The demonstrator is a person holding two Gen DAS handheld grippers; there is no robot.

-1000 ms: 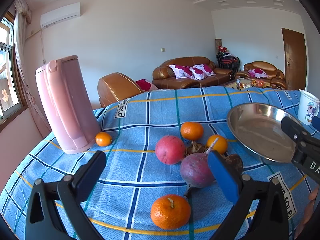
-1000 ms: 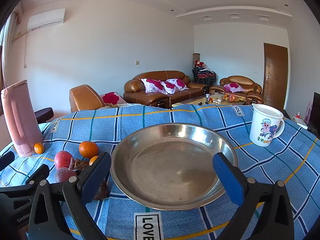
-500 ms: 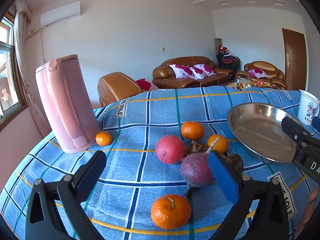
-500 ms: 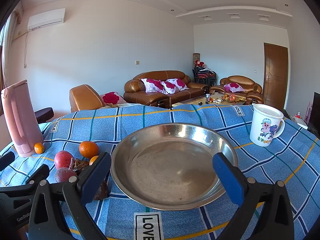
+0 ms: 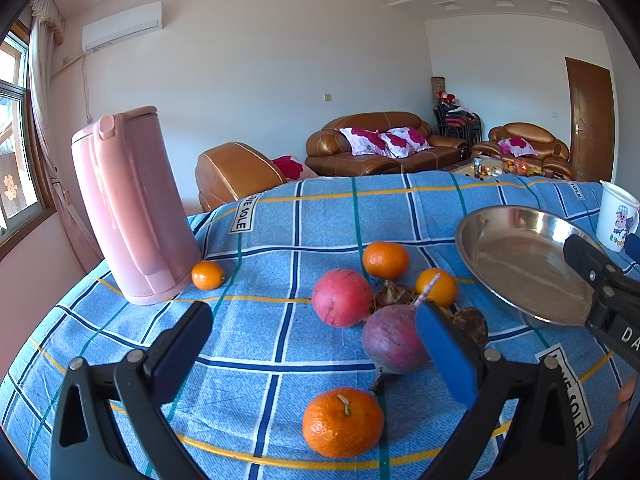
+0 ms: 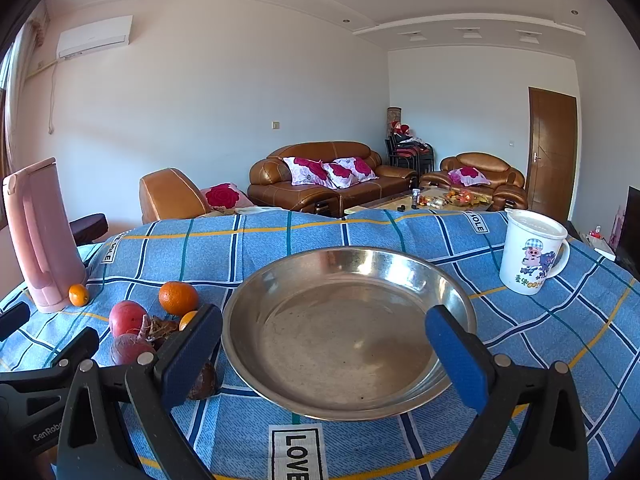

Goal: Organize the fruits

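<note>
Four oranges (image 5: 342, 422), one steel bowl (image 6: 348, 332), one beet (image 5: 394, 338).

A stemmed orange (image 5: 342, 422) is lying nearest the tablecloth's front edge, a purple beet (image 5: 394, 339) and red pomegranate (image 5: 341, 297) sitting behind it; two more oranges (image 5: 385, 259) (image 5: 437, 287) are resting toward the steel bowl (image 6: 280, 368), and a small one (image 5: 207, 275) is sitting toward the cloth's left edge

pale white walls (image 6: 208, 92) carry a white air conditioner (image 5: 122, 26); brown leather sofa (image 6: 320, 178) with floral cushions stands beside a brown wooden door (image 6: 552, 152); daylight enters a left window (image 5: 12, 120).
</note>
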